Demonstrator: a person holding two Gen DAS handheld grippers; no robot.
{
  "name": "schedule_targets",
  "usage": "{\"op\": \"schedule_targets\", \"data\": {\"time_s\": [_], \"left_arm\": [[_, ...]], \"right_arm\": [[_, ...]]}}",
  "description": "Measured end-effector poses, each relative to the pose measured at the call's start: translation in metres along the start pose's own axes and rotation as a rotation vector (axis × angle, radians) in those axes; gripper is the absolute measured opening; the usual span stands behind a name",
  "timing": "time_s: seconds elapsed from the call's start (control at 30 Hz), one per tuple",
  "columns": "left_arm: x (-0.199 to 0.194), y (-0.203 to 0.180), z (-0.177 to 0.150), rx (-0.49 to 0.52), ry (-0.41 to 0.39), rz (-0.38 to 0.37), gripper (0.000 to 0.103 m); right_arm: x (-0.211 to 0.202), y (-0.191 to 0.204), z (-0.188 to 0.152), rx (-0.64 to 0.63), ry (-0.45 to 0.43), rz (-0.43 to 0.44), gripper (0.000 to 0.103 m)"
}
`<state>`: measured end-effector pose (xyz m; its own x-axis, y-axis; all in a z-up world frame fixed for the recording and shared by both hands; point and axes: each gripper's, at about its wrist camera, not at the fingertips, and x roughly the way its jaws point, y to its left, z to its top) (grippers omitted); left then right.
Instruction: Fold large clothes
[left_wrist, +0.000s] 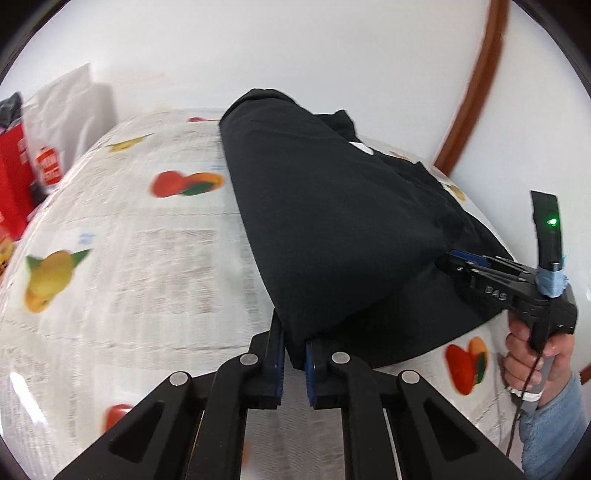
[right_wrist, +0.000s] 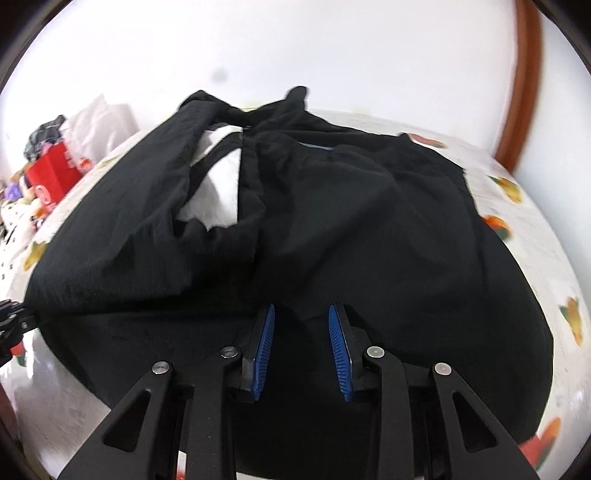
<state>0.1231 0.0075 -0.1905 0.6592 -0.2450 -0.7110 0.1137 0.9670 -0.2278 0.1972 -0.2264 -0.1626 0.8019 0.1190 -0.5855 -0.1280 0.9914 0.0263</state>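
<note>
A large black garment (left_wrist: 325, 221) lies on a table covered with a fruit-print cloth (left_wrist: 140, 258). My left gripper (left_wrist: 294, 354) is shut on a folded edge of the garment and lifts it over the rest. My right gripper (right_wrist: 301, 347) hovers over the black garment (right_wrist: 332, 229) with its blue pads apart; no cloth is between them. In the left wrist view the right gripper (left_wrist: 452, 262) has its tip at the garment's right edge. A white patch (right_wrist: 218, 192) shows through a gap in the garment. The left gripper's tip shows in the right wrist view (right_wrist: 13, 321).
A red box (left_wrist: 11, 177) and a white bag (left_wrist: 62, 122) stand at the table's far left. They also show in the right wrist view (right_wrist: 55, 170). A white wall with a curved brown strip (left_wrist: 476, 81) is behind the table.
</note>
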Motion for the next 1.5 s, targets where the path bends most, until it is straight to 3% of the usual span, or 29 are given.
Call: {"op": "schedule_targets", "data": {"time_s": [0.13,0.2,0.27,0.37,0.53,0.7,0.8,0.9,1.0,1.13,1.17,1.37,1.5], "left_arm": [[-0.001,0.007,-0.004,-0.009,0.011,-0.003,0.011],[0.000,0.005,-0.004,-0.002,0.012,-0.001,0.013],[-0.001,0.003,-0.006,0.002,0.016,-0.017,0.017],[0.001,-0.004,-0.006,0.013,0.022,-0.049,0.033],[0.003,-0.011,-0.004,0.032,0.021,-0.064,0.053],[0.006,-0.003,-0.001,-0.015,0.033,-0.142,0.063],[0.009,-0.007,-0.001,-0.004,0.026,-0.134,0.067],[0.014,-0.019,0.001,0.039,0.025,-0.069,0.068],[0.018,-0.029,0.002,0.060,0.031,-0.029,0.071],[0.020,-0.033,0.002,0.080,0.038,-0.017,0.073],[0.021,-0.034,0.002,0.091,0.040,-0.008,0.073],[0.022,-0.042,0.000,0.126,0.046,0.052,0.074],[0.023,-0.042,0.002,0.122,0.050,0.048,0.074]], "right_arm": [[-0.016,-0.001,0.004,0.003,-0.006,0.093,0.033],[-0.030,-0.012,0.004,0.001,-0.033,0.127,0.040],[-0.047,-0.019,0.004,-0.006,-0.072,0.154,0.059],[-0.063,-0.014,0.007,-0.022,-0.111,0.195,0.071],[-0.050,0.008,0.029,-0.023,-0.112,0.207,0.071],[-0.012,0.014,0.045,0.009,-0.040,0.218,0.071],[0.007,0.013,0.053,0.047,0.000,0.248,0.071],[0.023,0.012,0.056,0.103,0.039,0.284,0.071],[0.029,0.015,0.057,0.116,0.035,0.307,0.061],[0.022,0.022,0.059,0.072,0.006,0.305,0.017],[0.017,0.022,0.060,0.062,-0.004,0.302,0.013],[-0.036,0.003,0.061,0.068,-0.158,0.333,0.006],[-0.080,-0.027,0.053,0.104,-0.294,0.290,0.006]]}}
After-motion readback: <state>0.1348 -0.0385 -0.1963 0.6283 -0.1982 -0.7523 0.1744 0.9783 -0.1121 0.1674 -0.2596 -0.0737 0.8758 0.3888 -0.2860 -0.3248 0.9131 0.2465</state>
